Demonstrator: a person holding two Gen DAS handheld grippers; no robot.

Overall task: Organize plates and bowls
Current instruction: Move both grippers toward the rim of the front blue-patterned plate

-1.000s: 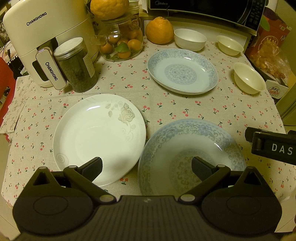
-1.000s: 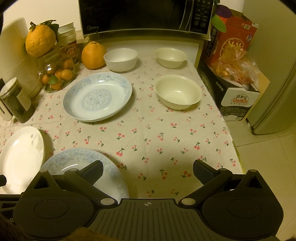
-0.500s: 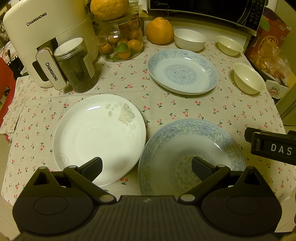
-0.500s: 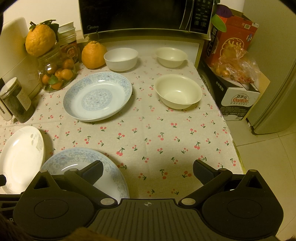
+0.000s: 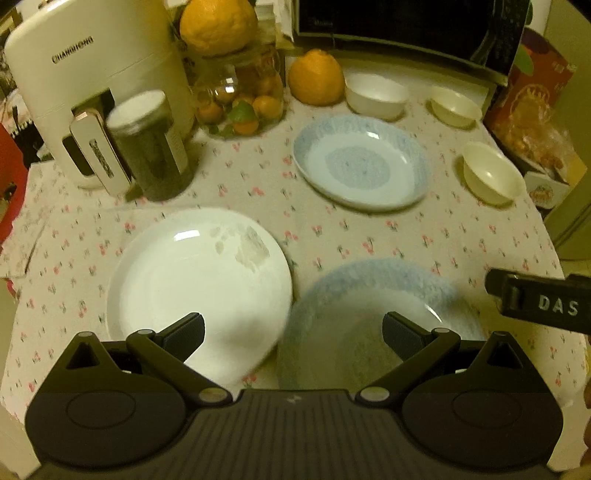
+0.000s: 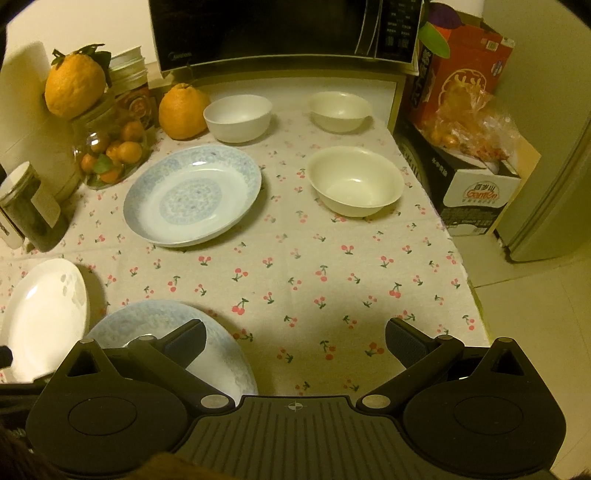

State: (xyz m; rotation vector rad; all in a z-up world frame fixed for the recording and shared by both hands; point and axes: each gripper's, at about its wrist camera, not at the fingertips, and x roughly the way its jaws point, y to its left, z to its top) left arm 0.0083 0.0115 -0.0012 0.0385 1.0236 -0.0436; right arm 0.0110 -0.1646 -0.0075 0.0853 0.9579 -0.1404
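A white plate [image 5: 199, 280] lies at the near left, a blue-patterned plate [image 5: 373, 317] beside it at the near right, and a second blue plate [image 5: 362, 162] farther back. A white bowl [image 5: 376, 96] and two cream bowls, one at the back [image 5: 456, 107] and one at the right [image 5: 491, 177], stand behind. My left gripper [image 5: 293, 334] is open above the gap between the two near plates. My right gripper [image 6: 295, 339] is open and empty over the tablecloth, its left finger above the near blue plate [image 6: 207, 343].
A white appliance [image 5: 92, 85], a dark jar [image 5: 151, 147], a glass jar of small oranges [image 5: 240, 99] and a large orange [image 5: 316, 77] stand at the back left. A microwave [image 6: 284, 29] stands behind. Boxes [image 6: 469, 122] stand past the table's right edge.
The left wrist view has shifted and blurred: my left gripper has moved slightly, the scene sliding down in view. My right gripper has hardly moved. Both stay open.
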